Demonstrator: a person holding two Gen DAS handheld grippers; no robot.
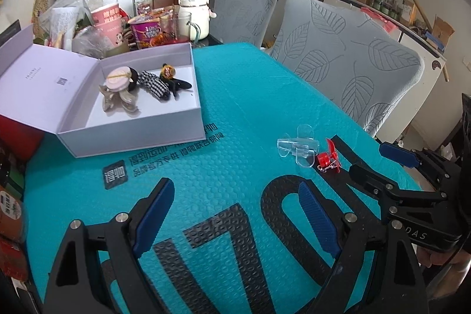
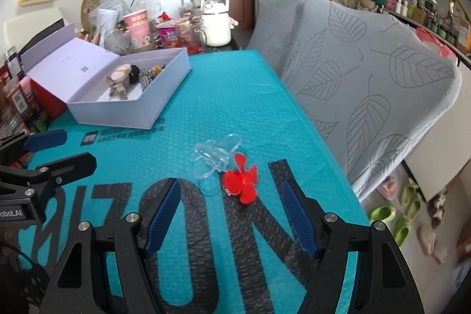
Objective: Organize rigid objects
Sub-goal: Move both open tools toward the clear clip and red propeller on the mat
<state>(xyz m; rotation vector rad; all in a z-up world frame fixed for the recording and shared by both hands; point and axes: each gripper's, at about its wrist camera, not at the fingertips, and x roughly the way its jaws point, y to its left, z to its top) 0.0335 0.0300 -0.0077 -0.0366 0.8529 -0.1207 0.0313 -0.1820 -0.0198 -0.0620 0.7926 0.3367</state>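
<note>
Two grippers we hold over the teal mat [image 2: 223, 96], both with fingers spread apart and gripping nothing: the right gripper [image 2: 231, 218] and the left gripper [image 1: 235, 215]. Just ahead of our right one lies a red clip [image 2: 242, 179], touching a clear clip [image 2: 214, 156]. Farther left sits the open white box [image 2: 164, 84] with hair accessories [image 1: 141, 86] inside.

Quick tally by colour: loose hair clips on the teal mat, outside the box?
Clear: 1, the clear clip
Red: 1, the red clip
Total: 2, lying side by side on the teal mat, ahead of the open right gripper.
</note>
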